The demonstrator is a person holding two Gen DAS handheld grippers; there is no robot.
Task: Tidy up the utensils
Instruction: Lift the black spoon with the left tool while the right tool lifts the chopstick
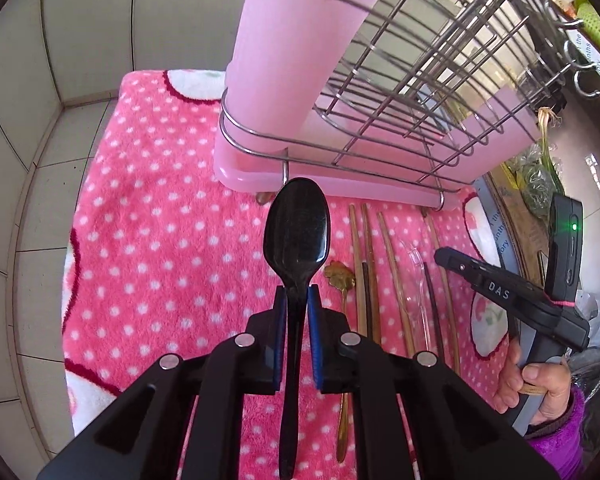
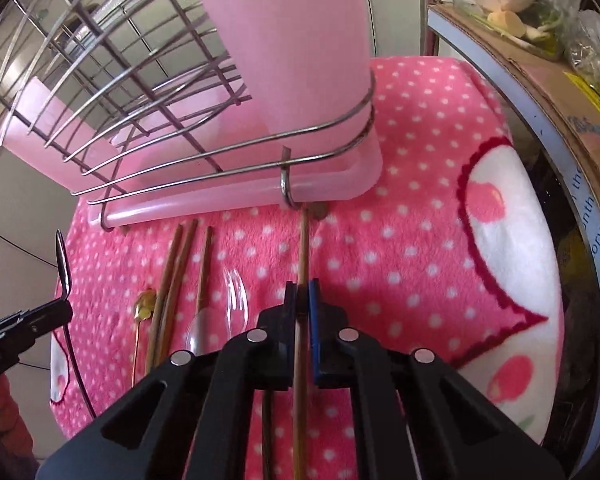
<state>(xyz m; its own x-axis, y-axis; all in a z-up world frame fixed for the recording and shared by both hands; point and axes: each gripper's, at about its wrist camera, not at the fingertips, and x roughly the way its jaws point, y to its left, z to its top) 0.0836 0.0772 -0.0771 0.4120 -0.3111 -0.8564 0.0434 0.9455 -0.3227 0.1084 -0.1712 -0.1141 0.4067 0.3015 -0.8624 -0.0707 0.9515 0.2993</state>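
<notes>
Left tool [image 1: 296,304] clenches black spoon [image 1: 296,232]; only right-wrist view shows right tool [image 2: 302,300] clamping chopstick [image 2: 303,248].

This place looks like a kitchen in a home. The walls [image 1: 40,128] are covered with pale glazed tiles, as is common near a sink or a stove. A wire dish rack [image 1: 400,92] of metal stands on a pink drip tray [image 1: 236,176], with a pink plastic cup for cutlery [image 1: 284,56] at its end. Metal hooks [image 1: 580,76] hang from its edge. Under it lies a soft pink towel with white dots [image 1: 148,216], where wooden chopsticks [image 1: 360,264] and a small golden spoon [image 1: 340,280] are spread. Beside it, a cardboard box [image 2: 540,68] holds green vegetables [image 2: 540,16] and plastic bags.
</notes>
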